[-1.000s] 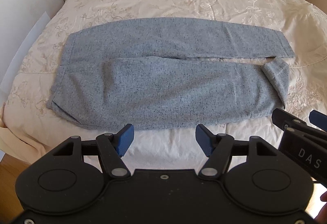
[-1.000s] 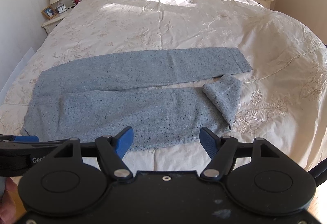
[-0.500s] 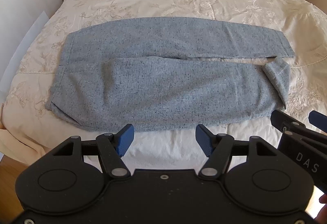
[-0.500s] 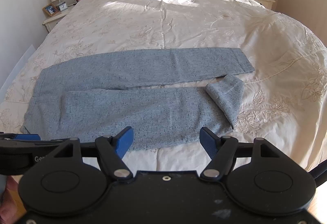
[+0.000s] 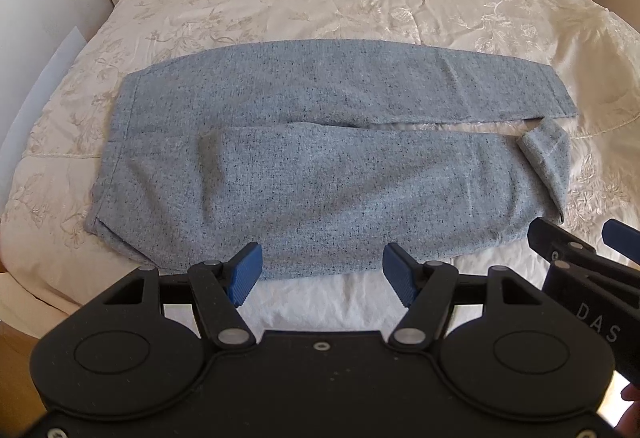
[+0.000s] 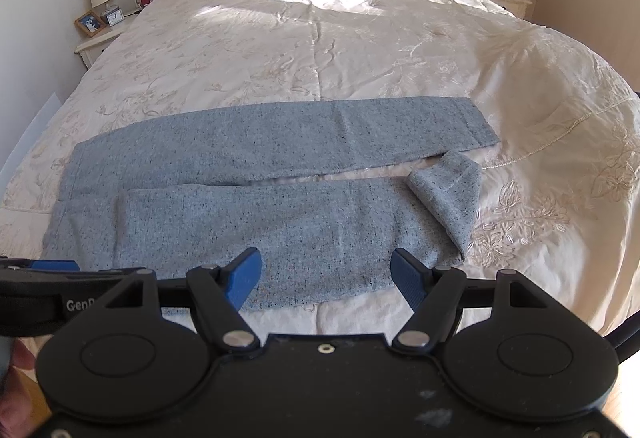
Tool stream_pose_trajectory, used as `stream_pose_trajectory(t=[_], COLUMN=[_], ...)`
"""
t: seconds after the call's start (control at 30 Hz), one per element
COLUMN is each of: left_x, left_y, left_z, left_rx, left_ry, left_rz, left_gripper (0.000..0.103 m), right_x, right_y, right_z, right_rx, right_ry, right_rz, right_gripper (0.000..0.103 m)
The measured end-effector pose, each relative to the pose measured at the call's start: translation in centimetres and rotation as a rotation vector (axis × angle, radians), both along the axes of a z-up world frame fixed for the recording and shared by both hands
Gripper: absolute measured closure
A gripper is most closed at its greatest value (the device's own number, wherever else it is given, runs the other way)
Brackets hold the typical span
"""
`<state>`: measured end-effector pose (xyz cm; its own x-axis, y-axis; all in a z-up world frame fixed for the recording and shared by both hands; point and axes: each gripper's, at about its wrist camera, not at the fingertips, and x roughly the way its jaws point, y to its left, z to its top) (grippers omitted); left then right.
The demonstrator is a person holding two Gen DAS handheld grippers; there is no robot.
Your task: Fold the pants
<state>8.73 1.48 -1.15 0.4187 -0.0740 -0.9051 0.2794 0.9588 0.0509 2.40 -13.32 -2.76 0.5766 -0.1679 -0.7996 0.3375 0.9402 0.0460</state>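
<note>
At the left a nightstand [image 6: 98, 42] stood by the bed [image 6: 320, 38], and the grey pants [image 5: 312, 166] lay flat across the cream bedspread, waistband to the left and both legs running right. The left gripper [image 5: 322, 272] hovered over the pants' near edge with its blue pads spread wide and nothing between them, while the near leg's cuff [image 6: 448, 198] was turned back on itself at the right end. The right gripper [image 6: 326, 278] hung just beside the left one, its jaws likewise spread and empty above the near leg.
</note>
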Motion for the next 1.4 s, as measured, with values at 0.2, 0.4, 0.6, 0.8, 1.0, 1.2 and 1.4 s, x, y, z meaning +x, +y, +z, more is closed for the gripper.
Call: stream_pose_trajectory(t=[0.2,0.4,0.6,0.8,1.0,1.2,1.4], left_x=[1.2,2.5,3.8,4.5,5.2,5.5,6.0], left_y=[0.6,1.1,1.1,0.9,0.5,-0.4,-2.6], left_z=[-0.3,-0.6,-1.0,-1.4,-2.1,-2.2,-2.6], left_rx=[-0.007,-0.013,-0.014,-0.009,-0.012,-0.050,-0.026], left_ry=[0.015,0.022,0.026,0.037,0.064,0.057,0.052], left_rz=[-0.013,-0.029,-0.050,-0.075,-0.075,-0.068,-0.025], left_gripper=[0.033,0.033,0.033,0.033,0.034,0.034,0.033], right_x=[1.1,2.4,3.3,3.9,4.2,4.5,5.9], right_y=[0.8,1.7,2.0,1.8,1.6,0.0,-5.0], right_z=[-0.3,-0.5,-1.0,-1.2,-1.9,-2.7,-6.1], right_rx=[-0.006,-0.019,-0.025,-0.017,-0.039,-0.287,-0.381], right_ry=[0.015,0.023,0.035,0.045,0.069,0.100,0.172], right_rz=[-0.007,-0.020,-0.048,-0.081,-0.092,-0.126,-0.137], right_gripper=[0.028,0.028,0.028,0.028,0.028,0.029,0.029])
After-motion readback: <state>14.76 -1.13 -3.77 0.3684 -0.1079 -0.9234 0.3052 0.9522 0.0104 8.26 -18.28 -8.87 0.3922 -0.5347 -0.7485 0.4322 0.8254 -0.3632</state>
